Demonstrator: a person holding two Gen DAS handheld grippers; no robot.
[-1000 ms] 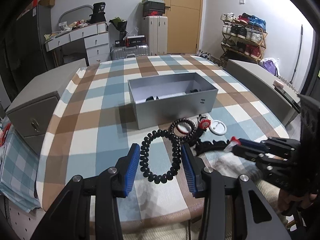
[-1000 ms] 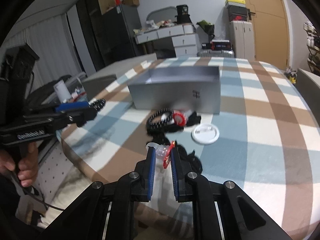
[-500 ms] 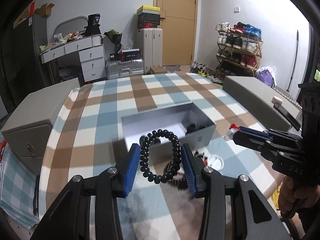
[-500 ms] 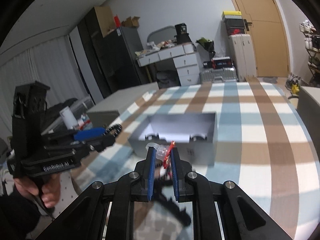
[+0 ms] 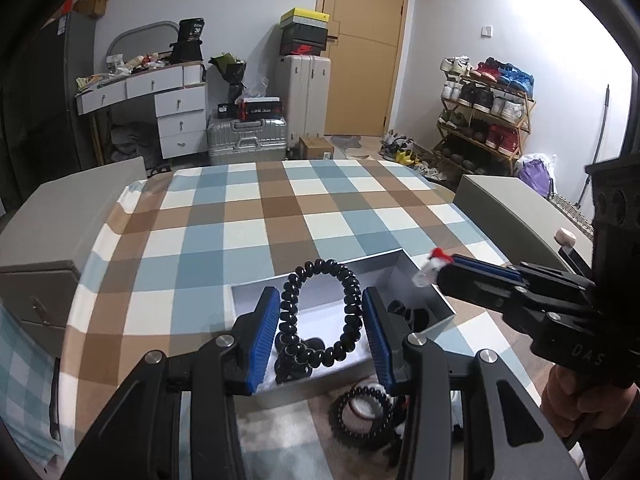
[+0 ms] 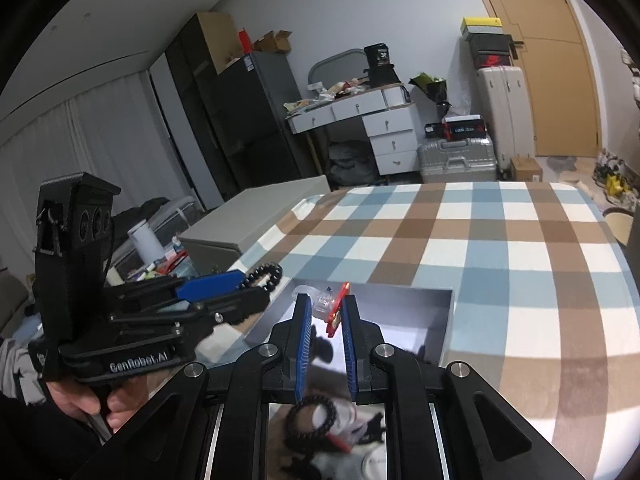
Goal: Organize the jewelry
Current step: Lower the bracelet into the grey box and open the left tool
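Note:
My left gripper [image 5: 318, 300] is shut on a black bead necklace [image 5: 316, 316] and holds it above the open grey box [image 5: 388, 276]. The necklace's lower loop hangs into the box. My right gripper [image 6: 325, 305] is shut on a small clear and red jewelry piece [image 6: 330, 306] and holds it over the box [image 6: 444, 320] near its right end. The right gripper also shows in the left wrist view [image 5: 440, 270] with the red piece [image 5: 434, 262] at its tip. Dark items [image 5: 416, 314] lie inside the box.
A black coiled bracelet [image 5: 364, 404] and other small pieces lie on the checked tablecloth [image 5: 280, 216] in front of the box. Grey cabinets stand at the left [image 5: 36, 248] and right [image 5: 504, 208] of the table.
Both grippers have lifted their pieces off the tablecloth and moved forward over the box. The necklace now hangs down into it.

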